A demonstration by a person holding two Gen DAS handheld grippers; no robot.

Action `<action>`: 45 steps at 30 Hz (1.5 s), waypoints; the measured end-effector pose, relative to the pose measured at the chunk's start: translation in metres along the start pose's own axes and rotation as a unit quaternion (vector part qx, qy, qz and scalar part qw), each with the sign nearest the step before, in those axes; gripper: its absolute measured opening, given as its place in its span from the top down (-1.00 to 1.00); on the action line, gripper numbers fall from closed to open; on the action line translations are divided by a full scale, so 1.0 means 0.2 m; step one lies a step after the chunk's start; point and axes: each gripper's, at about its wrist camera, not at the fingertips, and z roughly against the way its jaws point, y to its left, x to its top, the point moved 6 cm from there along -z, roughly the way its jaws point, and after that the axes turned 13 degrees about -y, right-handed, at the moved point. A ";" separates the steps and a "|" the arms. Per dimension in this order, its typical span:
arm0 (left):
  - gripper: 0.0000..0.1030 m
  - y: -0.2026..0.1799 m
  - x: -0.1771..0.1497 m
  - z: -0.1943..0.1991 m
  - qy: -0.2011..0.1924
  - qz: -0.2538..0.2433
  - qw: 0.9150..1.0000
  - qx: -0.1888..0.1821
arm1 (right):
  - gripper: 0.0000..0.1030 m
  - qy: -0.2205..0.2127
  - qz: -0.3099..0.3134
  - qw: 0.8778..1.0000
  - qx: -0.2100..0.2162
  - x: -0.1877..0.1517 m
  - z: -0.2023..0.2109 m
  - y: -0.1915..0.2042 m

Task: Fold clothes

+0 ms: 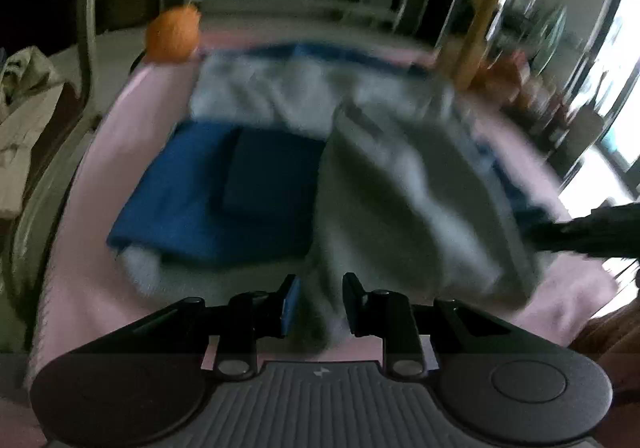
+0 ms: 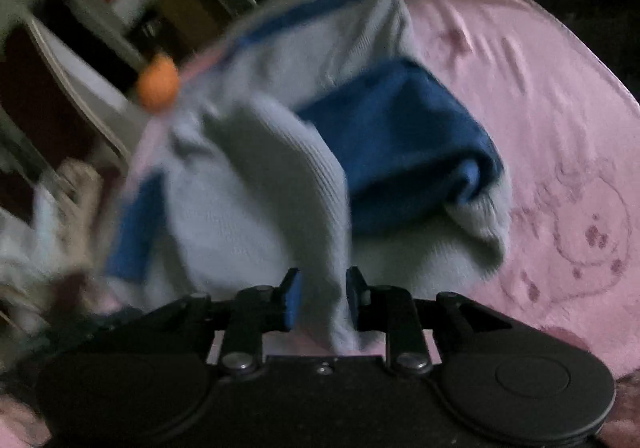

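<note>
The grey-and-blue sweater (image 2: pixel 256 175) lies spread on the pink blanket (image 2: pixel 540 119), its far hem close to the orange ball (image 2: pixel 158 81) at the blanket's back edge. I have a fold of its pale grey knit running between the jaws of my right gripper (image 2: pixel 322 298), and another grey fold sits between the jaws of my left gripper (image 1: pixel 320 302). On both tongs the jaws are only partly closed. I see a sliver of gap beside the cloth on each side, and with the motion blur I cannot tell whether the pads truly pinch or the fabric just hangs through them.

My judgement: I am mid-fold, carrying the near grey edge over towards the blue panel (image 1: pixel 208 191), which lies on the ball's side of my left tongs. To do this well I would first make sure both grips are firm, since a loose hold lets the knit slide out halfway. I would keep the two tongs level with each other so the lifted edge stays straight, carry it over the blue panel towards the ball, and lay it down flat before letting go. The other tool's dark shape (image 1: pixel 592 234) shows at the right edge of the left view, so I would keep the pair apart.
</note>
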 end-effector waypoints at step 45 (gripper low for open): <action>-0.08 -0.25 0.57 -0.19 0.033 0.030 0.999 0.015 | -0.06 -0.181 -0.141 0.955 0.190 0.61 0.23 0.10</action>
